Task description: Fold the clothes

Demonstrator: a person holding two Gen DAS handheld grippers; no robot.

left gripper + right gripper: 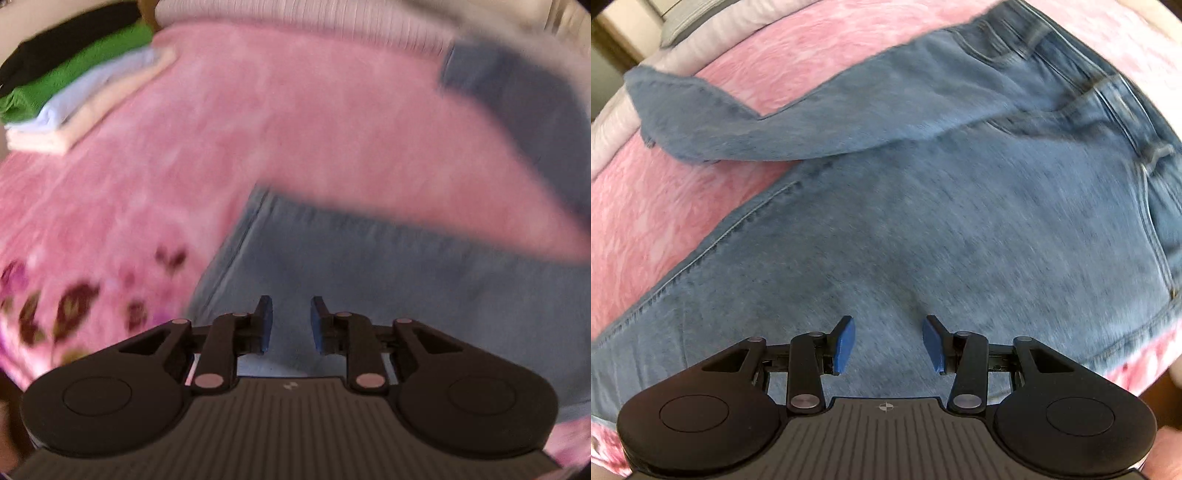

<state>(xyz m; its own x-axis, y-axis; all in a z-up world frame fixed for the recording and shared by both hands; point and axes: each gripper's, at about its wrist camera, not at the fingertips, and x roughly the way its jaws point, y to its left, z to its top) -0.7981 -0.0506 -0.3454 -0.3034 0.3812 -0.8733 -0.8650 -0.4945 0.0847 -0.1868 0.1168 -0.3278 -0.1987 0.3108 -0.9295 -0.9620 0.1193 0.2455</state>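
Pink bed blanket (683, 206) carries jeans (923, 229) running lengthwise between both hands; right gripper (888, 343) hangs wide over the seat, left gripper (291, 323) narrow, both empty

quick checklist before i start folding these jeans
1. Jeans lie spread on the pink blanket: ok.
2. One leg is already crossed over the other: ok.
3. Right tool open, nothing between its pads: ok.
4. Left tool has a gap, no denim pinched: ok.
5. Folded stack sits clear of the jeans: ok.
6. Whether either tool touches the denim: cannot tell.
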